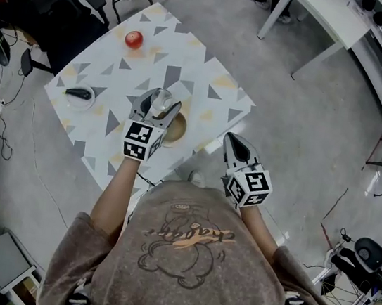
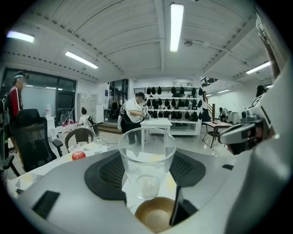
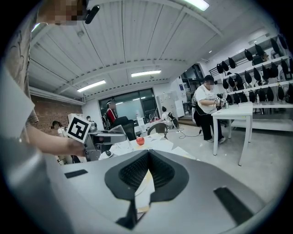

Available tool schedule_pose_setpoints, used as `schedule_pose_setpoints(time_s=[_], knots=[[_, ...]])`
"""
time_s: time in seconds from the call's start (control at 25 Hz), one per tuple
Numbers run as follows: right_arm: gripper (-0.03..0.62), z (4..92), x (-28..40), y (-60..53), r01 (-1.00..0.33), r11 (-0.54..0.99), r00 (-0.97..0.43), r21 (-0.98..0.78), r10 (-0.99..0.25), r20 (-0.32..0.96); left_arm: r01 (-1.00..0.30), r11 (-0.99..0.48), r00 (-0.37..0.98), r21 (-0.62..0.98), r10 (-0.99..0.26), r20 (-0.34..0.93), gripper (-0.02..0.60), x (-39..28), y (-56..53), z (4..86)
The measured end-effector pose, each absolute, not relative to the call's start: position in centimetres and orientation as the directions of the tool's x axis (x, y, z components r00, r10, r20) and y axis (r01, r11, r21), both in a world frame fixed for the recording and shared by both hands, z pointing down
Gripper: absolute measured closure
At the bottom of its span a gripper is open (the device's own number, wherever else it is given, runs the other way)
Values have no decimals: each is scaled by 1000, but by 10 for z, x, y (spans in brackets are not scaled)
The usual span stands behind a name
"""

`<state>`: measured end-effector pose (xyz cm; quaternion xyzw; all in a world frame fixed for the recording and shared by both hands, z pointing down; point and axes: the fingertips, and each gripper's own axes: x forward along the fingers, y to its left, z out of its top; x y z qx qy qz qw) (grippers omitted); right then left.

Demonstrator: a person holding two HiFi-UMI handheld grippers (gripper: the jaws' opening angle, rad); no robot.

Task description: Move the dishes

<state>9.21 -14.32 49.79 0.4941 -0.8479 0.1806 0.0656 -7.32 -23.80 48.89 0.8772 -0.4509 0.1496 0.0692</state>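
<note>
Table [image 1: 190, 63]: white top with grey and yellow triangles, set cornerwise to the person, who stands at its near edge.
Left gripper [image 1: 159, 102]: held over the near part of the table; jaws spread wide and clamped on the clear glass, one ribbed pad against each side of its wall.
Right gripper [image 1: 236, 142]: held off the table's near-right edge, well apart from the dishes; jaws clenched tip to tip with nothing between them.
Brown bowl [image 1: 176, 130]: upright on the table by the near edge, partly covered by the left gripper; in the left gripper view it sits directly below the glass.
Clear glass [image 1: 160, 99]: upright and empty, gripped between the left jaws above the table.
White dish [image 1: 79, 98]: near the table's left corner, with a dark object lying in it.
Apple [image 1: 133, 39]: red, on the far part of the table, well apart from the glass.
</note>
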Motion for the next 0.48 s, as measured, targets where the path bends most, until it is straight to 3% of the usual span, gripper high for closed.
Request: schedule_pose_setpoints(time_s=[0.48], knots=[[591, 502, 92, -145, -859, 447, -507, -250, -811, 293, -815, -578, 533, -36, -774, 341, 295, -83, -282, 475]])
